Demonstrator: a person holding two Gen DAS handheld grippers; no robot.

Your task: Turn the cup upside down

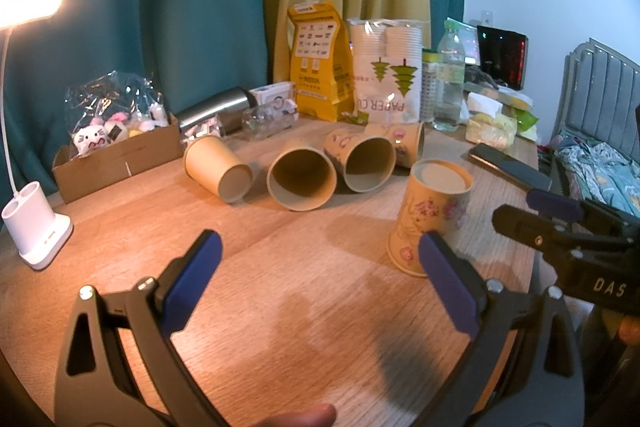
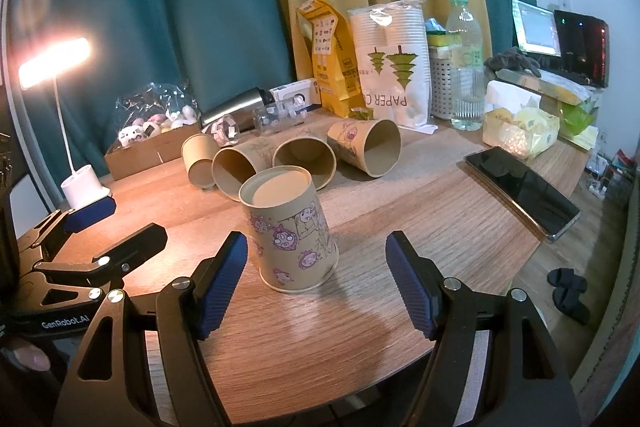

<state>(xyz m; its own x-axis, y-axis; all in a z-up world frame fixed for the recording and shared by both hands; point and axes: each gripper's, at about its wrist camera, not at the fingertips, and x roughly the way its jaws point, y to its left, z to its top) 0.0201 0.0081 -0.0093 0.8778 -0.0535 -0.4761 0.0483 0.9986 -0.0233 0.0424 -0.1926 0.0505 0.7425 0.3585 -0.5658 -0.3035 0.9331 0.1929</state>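
A printed paper cup (image 2: 289, 233) stands upside down on the wooden table (image 2: 420, 203), base up; it also shows in the left wrist view (image 1: 430, 213). My right gripper (image 2: 316, 283) is open, its blue pads on either side of the cup and a little nearer than it, not touching. My left gripper (image 1: 320, 275) is open and empty over bare table, left of that cup. Several more paper cups lie on their sides behind it, such as one (image 1: 302, 179) with its mouth facing me and one (image 2: 366, 145) at the right.
A desk lamp (image 1: 36, 227) stands at the left. A cardboard box of toys (image 1: 116, 147), a steel flask (image 1: 216, 107), a yellow bag (image 1: 320, 63), a pack of paper cups (image 1: 388, 67) and a water bottle (image 2: 464, 63) line the back. A phone (image 2: 520, 189) lies at the right.
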